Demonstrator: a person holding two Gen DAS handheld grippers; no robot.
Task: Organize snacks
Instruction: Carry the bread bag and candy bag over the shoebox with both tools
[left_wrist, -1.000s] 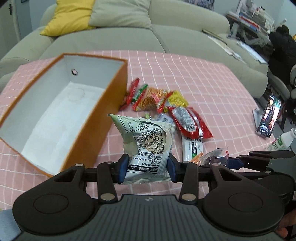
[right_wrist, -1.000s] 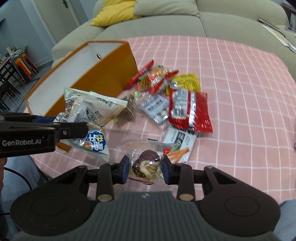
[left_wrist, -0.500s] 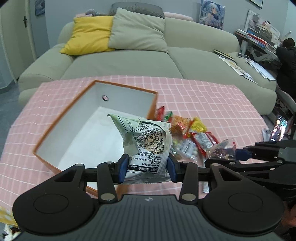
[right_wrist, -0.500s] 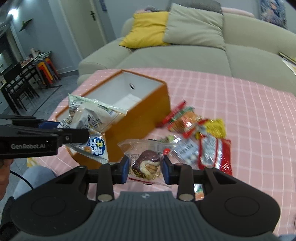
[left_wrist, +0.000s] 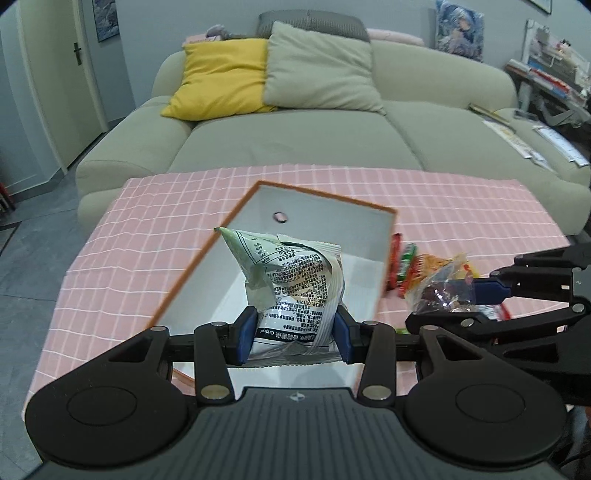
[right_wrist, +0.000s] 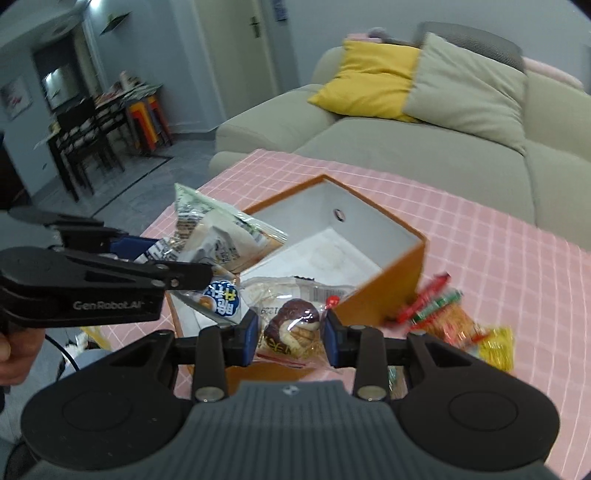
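From the left wrist view, the left tongs (left_wrist: 293, 334) were closed on a white-and-green snack packet (left_wrist: 291, 284), pinched at its lower end so most of the bag stood above the pads, and it hung over the open orange box (left_wrist: 207, 254) on the pink checked table (left_wrist: 122, 258). At the right edge the right tongs (left_wrist: 476, 295) came in sideways, gripping a clear wrapped pastry (left_wrist: 441, 290), with the remaining snack pile (left_wrist: 413, 266) lying on the table just beside the box's right wall. From the right wrist view, the right tongs (right_wrist: 289, 338) were clamped on the pastry (right_wrist: 295, 325) above the near corner of the box (right_wrist: 391, 277), while the left tongs (right_wrist: 177, 269) held the packet (right_wrist: 221, 236) over the box's left rim, a hand (right_wrist: 11, 354) showing at the frame's edge. The box looked empty inside. The risk, as I judged it, was crowding: both tools converged on one opening and could knock together. The pastry sat over the rim rather than the middle, so an early release might drop it outside, and the top-heavy packet could tip onto the table.
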